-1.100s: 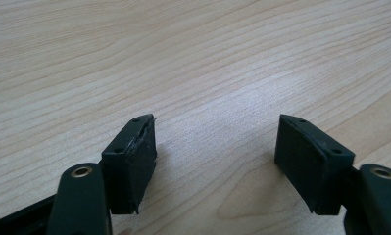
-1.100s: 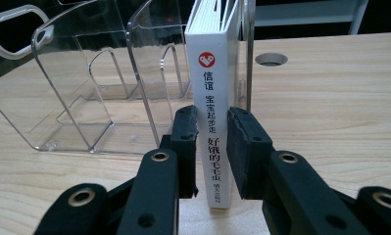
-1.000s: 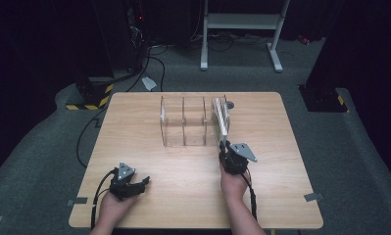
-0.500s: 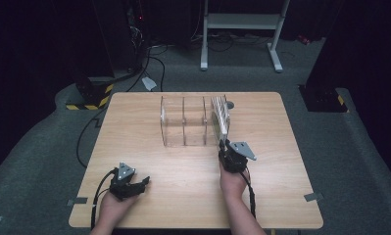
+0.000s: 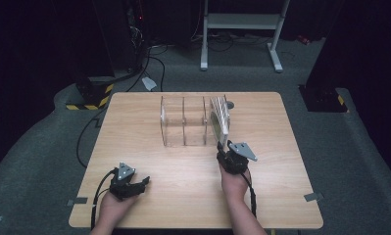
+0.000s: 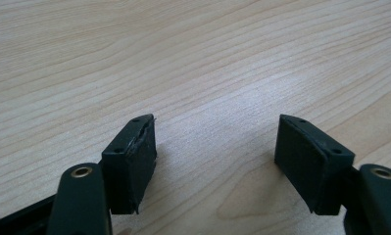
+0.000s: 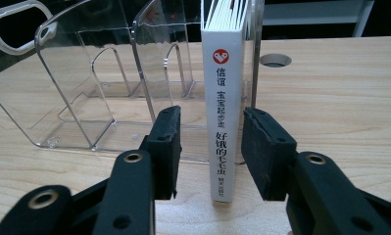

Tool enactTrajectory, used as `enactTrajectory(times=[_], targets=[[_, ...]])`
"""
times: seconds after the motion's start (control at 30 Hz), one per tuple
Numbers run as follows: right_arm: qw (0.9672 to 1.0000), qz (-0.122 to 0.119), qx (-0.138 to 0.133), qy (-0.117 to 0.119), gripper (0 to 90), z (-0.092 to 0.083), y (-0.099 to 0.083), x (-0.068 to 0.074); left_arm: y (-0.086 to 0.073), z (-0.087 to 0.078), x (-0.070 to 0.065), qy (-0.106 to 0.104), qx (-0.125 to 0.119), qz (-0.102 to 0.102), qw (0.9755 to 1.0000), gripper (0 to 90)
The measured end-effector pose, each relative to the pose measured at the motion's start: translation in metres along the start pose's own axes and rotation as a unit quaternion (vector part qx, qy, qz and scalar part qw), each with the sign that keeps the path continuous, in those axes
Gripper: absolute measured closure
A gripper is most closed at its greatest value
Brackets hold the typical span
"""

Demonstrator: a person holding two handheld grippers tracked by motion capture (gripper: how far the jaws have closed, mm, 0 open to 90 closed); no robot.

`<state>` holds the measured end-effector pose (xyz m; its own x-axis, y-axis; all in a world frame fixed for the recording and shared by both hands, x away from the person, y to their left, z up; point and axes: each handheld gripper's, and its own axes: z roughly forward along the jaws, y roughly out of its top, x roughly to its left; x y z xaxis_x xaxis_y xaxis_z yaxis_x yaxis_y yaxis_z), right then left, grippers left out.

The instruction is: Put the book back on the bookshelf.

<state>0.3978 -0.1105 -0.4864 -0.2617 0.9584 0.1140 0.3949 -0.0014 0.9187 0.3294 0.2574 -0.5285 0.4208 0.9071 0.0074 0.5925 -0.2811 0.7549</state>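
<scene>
A white book (image 7: 226,112) with a red logo and black characters on its spine stands upright in the right-hand compartment of a clear acrylic rack (image 7: 80,98). From the high view, the book (image 5: 220,117) sits at the rack's (image 5: 183,122) right end. My right gripper (image 7: 210,129) straddles the spine. Its jaws have just been opening, and a gap shows between the left pad and the book. It (image 5: 222,148) is just in front of the rack. My left gripper (image 5: 140,184) rests near the table's front left, open over bare wood (image 6: 215,142).
A round hole (image 5: 230,105) pierces the tabletop just behind the rack's right end. The rack's other two compartments hold nothing. Beyond the table stand a white metal frame (image 5: 239,22), floor cables (image 5: 154,61) and a yellow-black striped block (image 5: 87,102).
</scene>
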Motion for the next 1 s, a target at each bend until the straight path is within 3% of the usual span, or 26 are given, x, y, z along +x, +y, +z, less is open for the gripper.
enactTrajectory(times=[0.77, 1.0], targets=[[0.9993, -0.026, 0.017, 0.020, 38.3, -0.007, -0.002, -0.003, 0.000, 0.000, 0.000, 0.000, 0.000, 0.000, 1.0000, 31.9], [0.9987, -0.037, 0.021, 0.027, 34.5, -0.018, -0.007, -0.013, 0.000, 0.000, 0.000, 0.002, -0.001, 0.000, 1.0000, 31.9]])
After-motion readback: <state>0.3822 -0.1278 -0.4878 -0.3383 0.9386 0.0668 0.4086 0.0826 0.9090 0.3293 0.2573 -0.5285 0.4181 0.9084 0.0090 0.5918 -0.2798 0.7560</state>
